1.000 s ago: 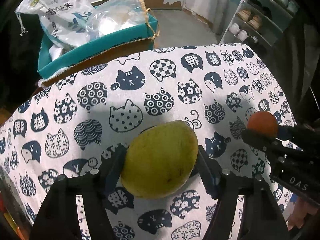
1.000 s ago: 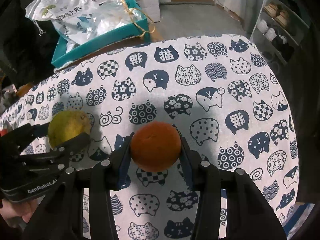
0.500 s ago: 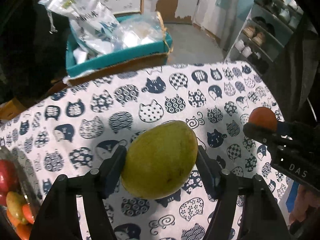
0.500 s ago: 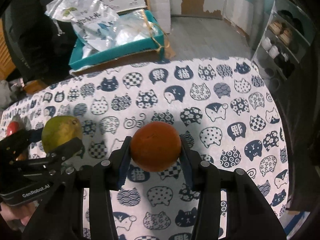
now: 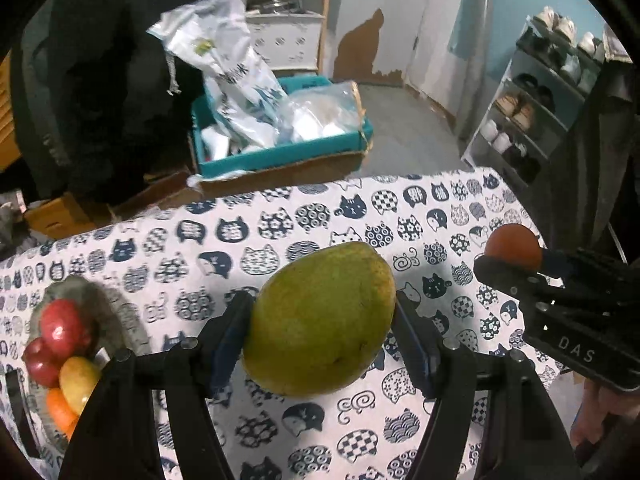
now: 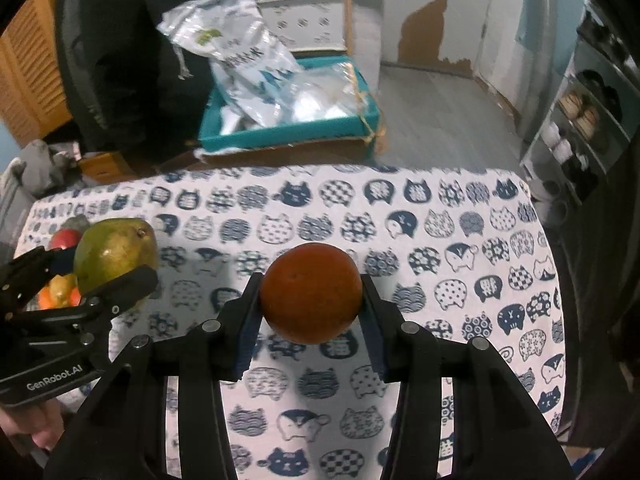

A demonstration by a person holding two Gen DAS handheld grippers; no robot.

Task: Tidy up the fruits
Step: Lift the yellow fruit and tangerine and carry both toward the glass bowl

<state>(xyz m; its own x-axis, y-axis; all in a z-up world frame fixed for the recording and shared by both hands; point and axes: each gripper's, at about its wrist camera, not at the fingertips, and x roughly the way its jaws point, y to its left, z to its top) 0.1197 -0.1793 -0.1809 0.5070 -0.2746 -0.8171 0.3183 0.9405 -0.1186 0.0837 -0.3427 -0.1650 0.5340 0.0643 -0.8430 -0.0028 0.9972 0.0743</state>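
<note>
Left wrist view looks down on a table draped in a white cloth (image 5: pixel 280 216) printed all over with navy cat faces. The left gripper (image 5: pixel 320 320) is clamped on a green mango (image 5: pixel 320 320), one pad pressed to each side, and the fruit hangs above the cloth with its shadow below. At the left edge of the table sits a grey plate (image 5: pixel 76 288) piled with fruit: red apples (image 5: pixel 64 324), a yellow piece and something orange beneath. To the right, the right gripper (image 5: pixel 514 246) comes into frame, pinching an orange (image 5: pixel 514 246).

From the right wrist view, the right gripper (image 6: pixel 310 292) is closed on that orange (image 6: pixel 310 292), held over the middle of the cloth (image 6: pixel 440 240). The mango (image 6: pixel 114 254) shows at the left in the left gripper (image 6: pixel 114 254), in front of the fruit pile.

Past the far edge of the table, on the floor, stands a teal box (image 5: pixel 280 152) set in a brown cardboard tray, stuffed with white printed bags and clear plastic ones. Behind it is a wooden shelf unit (image 5: pixel 272 8) and a pale wall with a big brown patch (image 5: pixel 360 52) of peeled paint. A shoe rack (image 5: pixel 540 100) fills the right side, and the floor is grey.
</note>
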